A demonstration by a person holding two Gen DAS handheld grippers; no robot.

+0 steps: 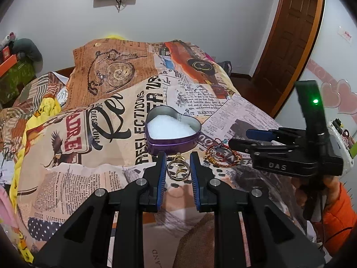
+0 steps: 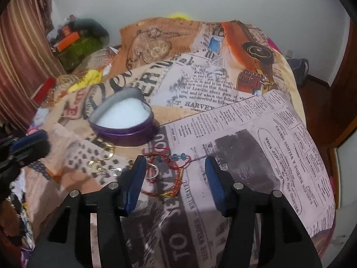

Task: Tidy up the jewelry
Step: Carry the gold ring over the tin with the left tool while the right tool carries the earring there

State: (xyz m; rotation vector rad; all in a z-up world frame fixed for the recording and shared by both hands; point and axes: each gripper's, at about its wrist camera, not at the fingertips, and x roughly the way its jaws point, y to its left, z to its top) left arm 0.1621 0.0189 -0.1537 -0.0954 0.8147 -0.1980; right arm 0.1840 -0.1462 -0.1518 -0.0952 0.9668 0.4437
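Observation:
A purple heart-shaped tin [image 1: 173, 131] with white padding sits open on the printed bedspread; it also shows in the right wrist view [image 2: 125, 120]. My left gripper [image 1: 178, 167] is open, its fingers on either side of gold rings [image 1: 178, 169] lying on the cloth. Red and gold string bracelets [image 1: 221, 156] lie just to the right. My right gripper [image 2: 176, 169] is open above those bracelets [image 2: 171, 174] and a silver ring [image 2: 154, 170]. Gold rings [image 2: 104, 156] lie to its left. The right gripper shows from the side in the left wrist view [image 1: 261, 138].
The bedspread [image 2: 245, 122] covers a bed. Yellow cloth [image 1: 24, 134] and clutter lie at the left. A brown wooden door [image 1: 290, 44] stands at the right, and a striped curtain [image 2: 20, 55] hangs at the far left.

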